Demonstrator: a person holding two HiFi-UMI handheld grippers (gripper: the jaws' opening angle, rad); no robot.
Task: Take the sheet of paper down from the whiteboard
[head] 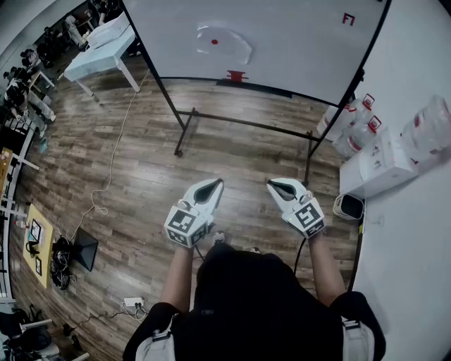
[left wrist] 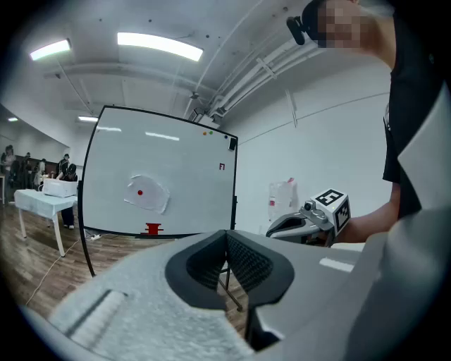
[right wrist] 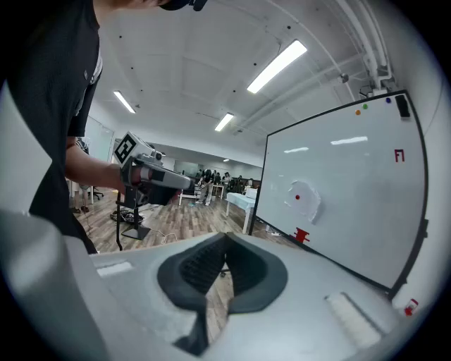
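Note:
A whiteboard (head: 296, 42) on a black frame stands ahead of me. A pale, rounded sheet of paper (head: 227, 44) hangs on it, pinned by a small red magnet (head: 214, 41); the sheet (left wrist: 146, 194) also shows in the left gripper view and, as the sheet (right wrist: 304, 197), in the right gripper view. My left gripper (head: 218, 182) and right gripper (head: 270, 183) are held side by side at waist height, well short of the board. Both are shut with nothing between the jaws.
A red eraser-like object (head: 235, 76) sits on the board's lower ledge, and a red mark (head: 348, 19) is at its upper right. White boxes and bottles (head: 366, 148) stand on a surface at right. Cables and a power strip (head: 134, 304) lie on the wood floor; a white table (head: 106, 53) is far left.

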